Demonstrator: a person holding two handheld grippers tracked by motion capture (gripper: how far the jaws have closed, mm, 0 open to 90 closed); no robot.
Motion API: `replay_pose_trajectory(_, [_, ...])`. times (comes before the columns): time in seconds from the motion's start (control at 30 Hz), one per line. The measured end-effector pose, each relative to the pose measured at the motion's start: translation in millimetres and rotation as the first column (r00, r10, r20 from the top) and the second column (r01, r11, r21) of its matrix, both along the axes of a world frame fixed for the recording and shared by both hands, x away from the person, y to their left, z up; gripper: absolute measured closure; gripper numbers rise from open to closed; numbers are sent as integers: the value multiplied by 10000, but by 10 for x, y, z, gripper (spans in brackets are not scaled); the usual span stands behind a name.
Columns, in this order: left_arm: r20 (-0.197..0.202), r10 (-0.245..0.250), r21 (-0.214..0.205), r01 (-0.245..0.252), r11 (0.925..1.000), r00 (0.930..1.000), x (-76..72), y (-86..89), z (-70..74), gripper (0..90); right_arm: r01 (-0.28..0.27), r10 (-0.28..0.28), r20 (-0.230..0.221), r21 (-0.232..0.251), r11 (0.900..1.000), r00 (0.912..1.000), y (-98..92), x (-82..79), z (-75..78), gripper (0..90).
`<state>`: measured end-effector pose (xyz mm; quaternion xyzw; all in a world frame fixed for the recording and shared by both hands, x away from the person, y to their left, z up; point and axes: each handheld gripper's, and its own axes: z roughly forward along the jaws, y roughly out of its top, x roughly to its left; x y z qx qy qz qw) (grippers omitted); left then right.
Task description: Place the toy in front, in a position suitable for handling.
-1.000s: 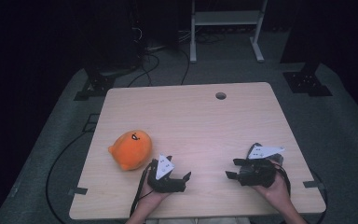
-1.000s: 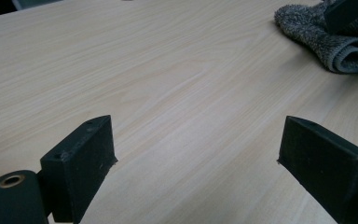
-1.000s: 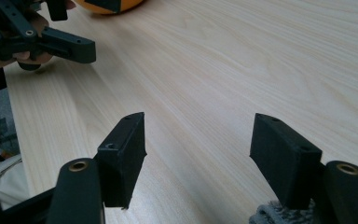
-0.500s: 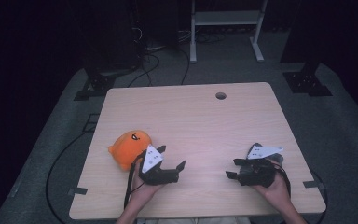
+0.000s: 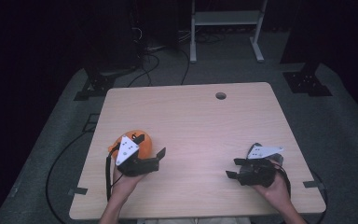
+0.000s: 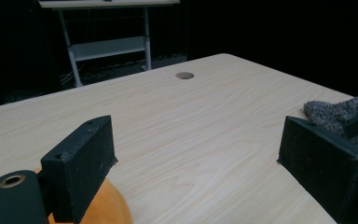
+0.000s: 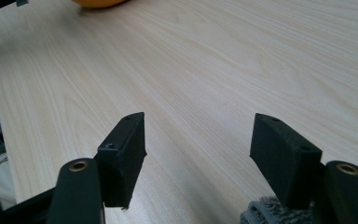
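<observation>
Under the left gripper (image 5: 150, 148), orange plush toy (image 5: 142, 140) half hidden, both grippers' fingers apart.

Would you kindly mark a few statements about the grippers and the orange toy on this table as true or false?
1. The left gripper is above the orange plush toy, with its fingers apart. True.
2. The right gripper is clamped on the toy. False: its fingers are open with nothing between them, and it sits near the table's right front part, far from the toy.
3. The tabletop has a small round hole near its far edge. True.
4. The toy lies at the table's far right corner. False: it is at the near left, beside the left gripper.
5. A grey fuzzy cloth shows in the left gripper view. True.
</observation>
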<state>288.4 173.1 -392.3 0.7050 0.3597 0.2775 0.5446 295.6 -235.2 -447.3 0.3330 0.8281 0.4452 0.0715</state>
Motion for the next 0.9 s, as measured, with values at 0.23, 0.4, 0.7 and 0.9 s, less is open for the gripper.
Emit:
replay_pose_trajectory(0.23, [141,433,-61,-432,9990,9990,20,173,37,94,-9,9,1,9,10000,10000,-1,-1,0,343])
replay_pose_trajectory(0.4, [231,1022,-13,-1022,9948,9945,45,346,33,87,-28,29,57,-71,10000,10000,14,-9,3,343])
replay_pose_trajectory(0.7, [-374,2281,-128,-2287,9734,9729,165,735,-151,73,-32,32,22,-71,10000,10000,12,-2,-3,343])
replay_pose_trajectory(0.9, [-875,2254,112,-2253,9742,9703,237,771,-263,74,-38,38,33,-100,9999,10000,16,-7,0,343])
